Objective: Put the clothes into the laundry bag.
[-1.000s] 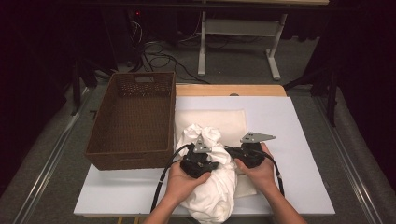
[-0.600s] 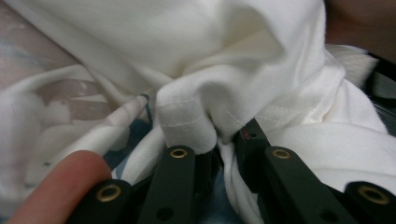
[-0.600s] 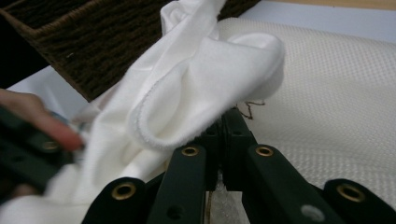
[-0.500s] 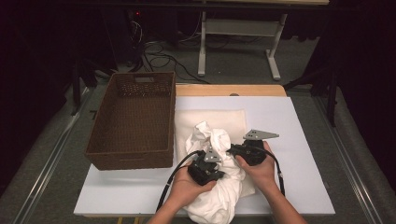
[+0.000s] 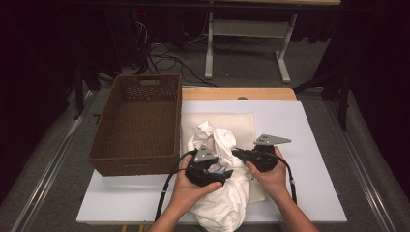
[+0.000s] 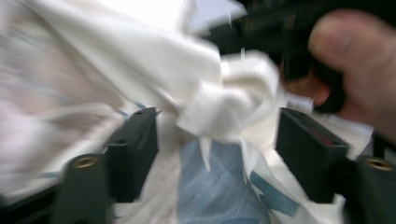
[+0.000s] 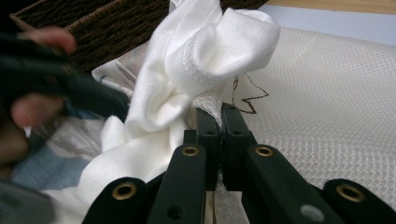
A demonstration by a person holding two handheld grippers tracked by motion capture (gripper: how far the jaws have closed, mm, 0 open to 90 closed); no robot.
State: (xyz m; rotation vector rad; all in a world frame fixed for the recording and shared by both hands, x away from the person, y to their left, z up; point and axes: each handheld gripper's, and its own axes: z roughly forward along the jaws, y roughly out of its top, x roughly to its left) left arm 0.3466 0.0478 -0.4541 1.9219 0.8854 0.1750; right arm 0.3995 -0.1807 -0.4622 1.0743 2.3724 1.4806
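White garment (image 5: 225, 193), bunched at the table's (image 5: 314, 125) near edge, stays pinched in the right gripper (image 7: 219, 116) while the left gripper (image 6: 217, 154), its jaws just opened around loose folds, should regrip a clean edge.

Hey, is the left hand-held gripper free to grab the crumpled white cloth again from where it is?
Probably yes: the left hand-held gripper, whose jaws have just been opening, stands open with the crumpled white cloth bunched between them, and nothing else blocks it.
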